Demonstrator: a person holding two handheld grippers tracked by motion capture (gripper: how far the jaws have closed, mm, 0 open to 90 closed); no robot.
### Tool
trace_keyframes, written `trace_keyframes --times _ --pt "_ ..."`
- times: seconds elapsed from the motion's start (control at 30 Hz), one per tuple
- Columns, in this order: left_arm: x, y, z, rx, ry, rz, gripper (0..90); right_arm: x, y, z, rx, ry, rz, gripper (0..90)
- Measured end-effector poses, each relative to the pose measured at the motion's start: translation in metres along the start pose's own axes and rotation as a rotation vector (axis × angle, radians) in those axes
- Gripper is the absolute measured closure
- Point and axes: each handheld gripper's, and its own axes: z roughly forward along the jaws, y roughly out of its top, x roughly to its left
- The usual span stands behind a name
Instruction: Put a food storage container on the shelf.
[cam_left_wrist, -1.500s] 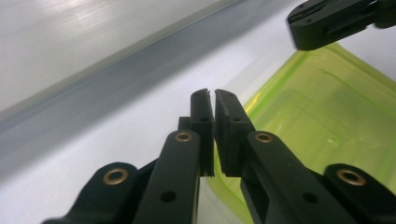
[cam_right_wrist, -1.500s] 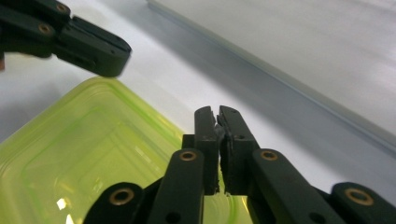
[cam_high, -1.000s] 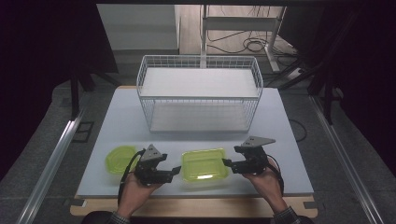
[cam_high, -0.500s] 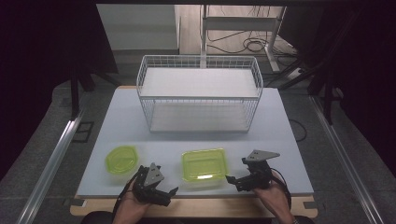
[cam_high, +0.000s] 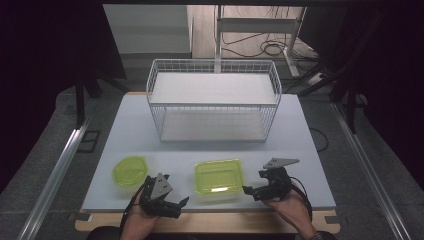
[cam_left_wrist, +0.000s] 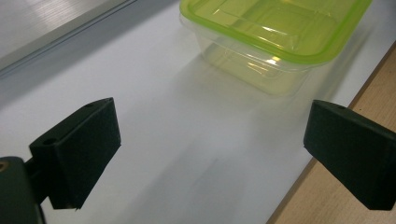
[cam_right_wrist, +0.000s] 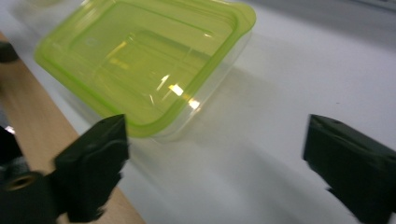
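Observation:
A clear rectangular container with a lime-green lid (cam_high: 218, 177) sits on the white table near its front edge. My left gripper (cam_high: 183, 202) rests at the front edge, left of the container. It is open and its jaws have just been opening. In the left gripper view, the container (cam_left_wrist: 275, 35) lies ahead of the left gripper (cam_left_wrist: 210, 154), with only bare table between the jaws. My right gripper (cam_high: 248, 191) is just right of the container and open. Its jaws have just been closing a little. In the right gripper view, the container (cam_right_wrist: 140, 60) lies ahead-left of the right gripper (cam_right_wrist: 219, 168), untouched.
A smaller round green-lidded container (cam_high: 130, 171) sits at the front left. A white wire basket (cam_high: 214, 100) stands at the back middle of the table. A wooden strip (cam_high: 210, 222) runs along the front edge.
Both grippers stood against the rectangular container's sides a second ago. They have drawn back toward the front edge, the left one farther, and their jaws stand wider. The container has not moved.

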Motion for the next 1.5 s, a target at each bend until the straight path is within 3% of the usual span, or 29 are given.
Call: trace_keyframes --times 0.07,0.2,0.27,0.4,0.53,0.83,0.93,1.03,1.17,1.5 --pt "0.0 0.001 0.0 -0.005 0.004 0.005 3.9 -0.006 0.002 -0.001 -0.022 0.041 0.046 18.8" --pt "0.0 0.001 0.0 -0.008 0.01 0.001 4.1 -0.015 0.01 -0.001 -0.052 0.055 0.103 30.3" --pt "0.0 0.001 0.0 -0.009 0.015 0.0 4.1 -0.018 0.014 0.002 -0.065 0.091 0.128 34.5" --pt "0.0 0.001 0.0 -0.003 0.022 0.004 4.1 -0.021 0.021 0.014 -0.028 0.157 0.197 42.5" --pt "0.0 0.001 0.001 -0.002 0.026 0.011 4.2 -0.023 0.024 0.026 0.025 0.163 0.224 50.4" --pt "-0.001 0.001 0.002 0.007 0.027 0.019 4.2 -0.033 0.027 0.038 0.051 0.28 0.34 69.4" --pt "-0.001 0.001 0.002 0.009 0.027 0.021 4.2 -0.038 0.026 0.038 0.039 0.348 0.415 77.3" --pt "-0.001 0.001 0.002 0.007 0.031 0.02 4.3 -0.036 0.028 0.037 0.043 0.361 0.413 79.2" --pt "0.0 0.001 0.001 -0.002 0.032 0.012 4.3 -0.031 0.03 0.035 0.044 0.337 0.395 79.4" --pt "0.002 0.001 0.0 -0.011 0.036 0.006 4.4 -0.041 0.032 0.019 -0.037 0.35 0.455 79.6"
